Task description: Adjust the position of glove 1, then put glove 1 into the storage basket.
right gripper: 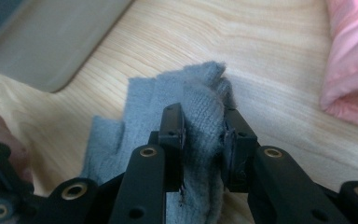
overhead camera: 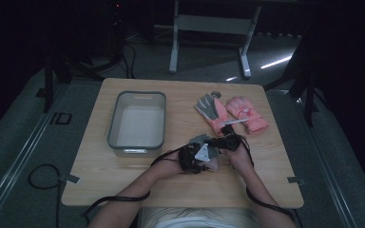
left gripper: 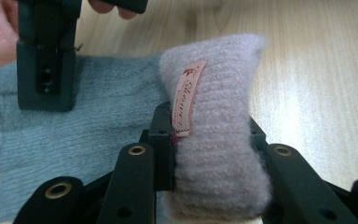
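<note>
A grey knit glove (right gripper: 200, 100) with a pale lilac-grey cuff (left gripper: 219, 140) bearing a pink label (left gripper: 189, 95); beyond it, pink gloves (overhead camera: 240, 114); left of it, a grey bin (overhead camera: 138, 97) on light wood table (overhead camera: 185, 185).

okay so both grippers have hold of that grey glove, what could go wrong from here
The left gripper pinches only the fuzzy cuff, so the grey glove may slip out when lifted. The right gripper holds just a bunched fold near the fingers; pulling apart could stretch the knit. The bin sits close and could get bumped.
</note>
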Demonstrator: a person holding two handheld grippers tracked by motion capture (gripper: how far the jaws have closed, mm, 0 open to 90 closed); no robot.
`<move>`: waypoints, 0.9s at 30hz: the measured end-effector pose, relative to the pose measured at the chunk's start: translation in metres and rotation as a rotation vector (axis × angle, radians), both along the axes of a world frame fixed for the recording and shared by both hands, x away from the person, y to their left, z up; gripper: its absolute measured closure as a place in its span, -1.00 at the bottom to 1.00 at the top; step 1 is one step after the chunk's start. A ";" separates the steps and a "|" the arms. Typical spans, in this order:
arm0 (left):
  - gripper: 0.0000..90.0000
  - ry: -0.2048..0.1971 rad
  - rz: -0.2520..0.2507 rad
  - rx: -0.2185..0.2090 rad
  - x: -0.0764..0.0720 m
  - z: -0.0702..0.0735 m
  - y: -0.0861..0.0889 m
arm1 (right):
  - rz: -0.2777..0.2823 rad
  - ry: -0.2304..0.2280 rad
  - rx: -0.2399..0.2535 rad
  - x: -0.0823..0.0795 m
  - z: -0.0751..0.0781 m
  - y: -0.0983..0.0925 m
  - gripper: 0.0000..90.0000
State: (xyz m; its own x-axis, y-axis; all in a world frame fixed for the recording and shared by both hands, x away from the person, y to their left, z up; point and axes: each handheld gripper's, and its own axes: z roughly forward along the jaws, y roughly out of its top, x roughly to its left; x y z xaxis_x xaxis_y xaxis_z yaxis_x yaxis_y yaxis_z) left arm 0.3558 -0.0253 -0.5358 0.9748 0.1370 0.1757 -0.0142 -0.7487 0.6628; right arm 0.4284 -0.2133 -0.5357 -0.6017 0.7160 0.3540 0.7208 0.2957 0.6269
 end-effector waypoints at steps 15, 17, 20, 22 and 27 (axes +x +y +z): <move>0.50 -0.033 -0.049 0.023 -0.003 0.043 0.019 | 0.049 -0.106 0.068 -0.012 0.038 0.000 0.63; 0.50 -0.034 -0.055 0.031 -0.002 0.046 0.020 | 0.049 -0.107 0.066 -0.013 0.039 0.001 0.63; 0.50 -0.044 -0.063 0.049 -0.002 0.055 0.024 | 0.046 -0.117 0.071 -0.013 0.047 0.007 0.64; 0.50 -0.053 -0.067 0.053 -0.002 0.063 0.027 | 0.047 -0.123 0.073 -0.013 0.051 0.008 0.64; 0.49 -0.086 -0.081 0.083 0.003 0.080 0.038 | 0.058 -0.153 0.070 -0.009 0.069 0.019 0.64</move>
State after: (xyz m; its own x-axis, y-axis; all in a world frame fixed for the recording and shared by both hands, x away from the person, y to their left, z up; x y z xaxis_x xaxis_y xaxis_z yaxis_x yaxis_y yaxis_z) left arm 0.3588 0.0123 -0.4554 0.9631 0.0404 0.2662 -0.1304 -0.7950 0.5924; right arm 0.4191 -0.1945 -0.4668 -0.6918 0.6554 0.3030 0.5984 0.2856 0.7486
